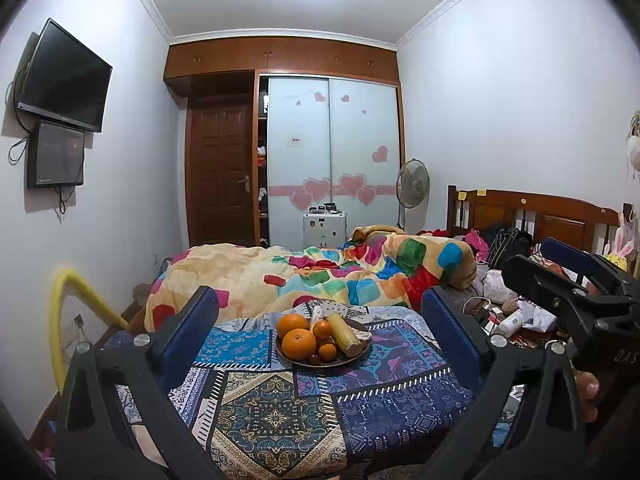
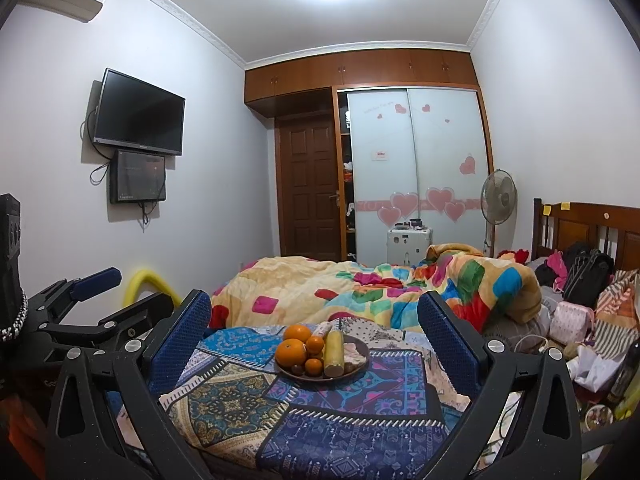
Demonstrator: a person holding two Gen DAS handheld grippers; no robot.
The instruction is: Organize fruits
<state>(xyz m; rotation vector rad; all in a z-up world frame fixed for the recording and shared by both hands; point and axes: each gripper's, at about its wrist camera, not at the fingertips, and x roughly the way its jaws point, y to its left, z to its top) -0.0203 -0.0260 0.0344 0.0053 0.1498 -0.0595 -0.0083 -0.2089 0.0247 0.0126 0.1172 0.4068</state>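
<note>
Patterned table (image 1: 280, 420): bare apart from plate (image 1: 352, 356). Plate: all visible fruit gathered, oranges (image 1: 298, 344), small tangerines (image 1: 327, 351), yellow stalk (image 1: 344, 334). Fits either sorted or awaiting sorting. Left claw (image 1: 320, 322), right claw (image 2: 316, 326): both spread, empty, short of plate.

Wall television (image 1: 64, 76), standing fan (image 1: 412, 184), colourful blanket (image 1: 320, 276) on bed

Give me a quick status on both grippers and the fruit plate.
Left gripper open, empty. Right gripper open, empty. Fruit plate untouched on patterned cloth, oranges still piled. Path clear.
</note>
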